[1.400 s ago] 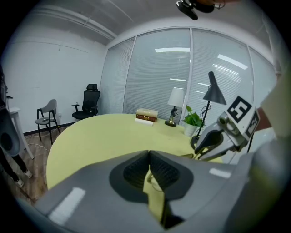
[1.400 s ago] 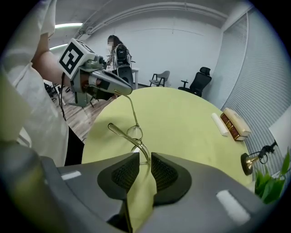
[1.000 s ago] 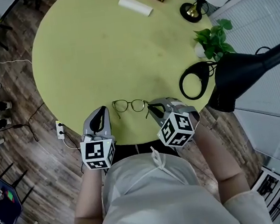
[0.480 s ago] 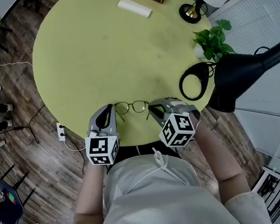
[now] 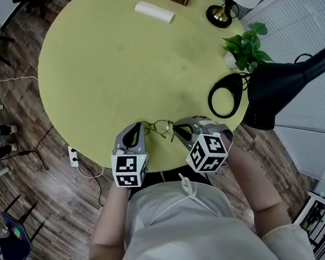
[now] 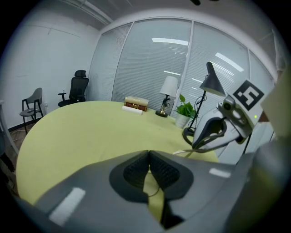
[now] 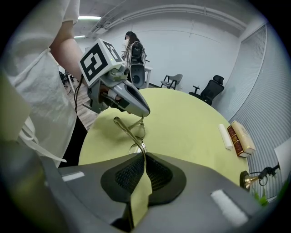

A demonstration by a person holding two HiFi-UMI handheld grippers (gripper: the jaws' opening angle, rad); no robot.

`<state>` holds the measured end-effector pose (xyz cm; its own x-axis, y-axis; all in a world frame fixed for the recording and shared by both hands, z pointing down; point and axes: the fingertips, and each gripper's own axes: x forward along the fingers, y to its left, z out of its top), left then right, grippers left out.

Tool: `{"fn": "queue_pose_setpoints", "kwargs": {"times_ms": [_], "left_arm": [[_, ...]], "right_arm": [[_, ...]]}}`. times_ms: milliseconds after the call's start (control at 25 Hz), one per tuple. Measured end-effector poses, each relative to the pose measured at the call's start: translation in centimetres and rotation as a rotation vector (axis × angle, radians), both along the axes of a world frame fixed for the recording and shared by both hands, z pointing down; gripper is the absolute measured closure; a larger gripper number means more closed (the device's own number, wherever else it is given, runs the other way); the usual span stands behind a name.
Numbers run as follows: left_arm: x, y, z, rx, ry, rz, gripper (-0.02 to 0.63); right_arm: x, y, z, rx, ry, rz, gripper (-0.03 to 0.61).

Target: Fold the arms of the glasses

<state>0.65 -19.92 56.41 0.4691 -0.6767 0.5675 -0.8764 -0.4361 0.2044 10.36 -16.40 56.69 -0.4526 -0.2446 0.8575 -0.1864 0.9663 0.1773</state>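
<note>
At the near edge of the tabletop (image 5: pixel 114 62), found the glasses (image 5: pixel 161 126) lying just beside the rim, flanked by both grippers. Noted the left gripper (image 5: pixel 140 129) brought in from the left and lower than a second ago. Stood clear of the frame then; now had its tip at the glasses' left end, seemingly touching. Saw its fingers (image 6: pixel 134 172) clenched pad to pad with nothing caught between the pads, only a thin dark wire showing through the gap behind them. Found the right gripper (image 5: pixel 176 128) unmoved, its fingers (image 7: pixel 160 175) clamped on the thin metal at the glasses' right end, with one slim arm running out ahead of them. Noticed the frame turned slightly on the tabletop. Could no longer see the left arm from the head view, though earlier splayed toward the person. Judged this as the start of the first fold: right side held as the anchor, left side pressed as the pusher, neither arm yet seen lying flat behind the lenses. Made out thin round wire rims, clear lenses, and a light build likely to skid or twist under a hard shove.
</note>
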Motion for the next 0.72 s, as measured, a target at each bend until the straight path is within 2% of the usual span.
{"fn": "queue_pose_setpoints", "kwargs": {"times_ms": [200, 720], "left_arm": [[0.6, 0.1, 1.6, -0.041, -0.018, 0.008, 0.606], [1.8, 0.0, 4.3, -0.138, 0.002, -0.017, 0.606]], "right_arm": [[0.1, 0.0, 0.1, -0.004, -0.007, -0.006, 0.563], [0.6, -0.3, 0.3, -0.019, -0.031, -0.012, 0.563]]}}
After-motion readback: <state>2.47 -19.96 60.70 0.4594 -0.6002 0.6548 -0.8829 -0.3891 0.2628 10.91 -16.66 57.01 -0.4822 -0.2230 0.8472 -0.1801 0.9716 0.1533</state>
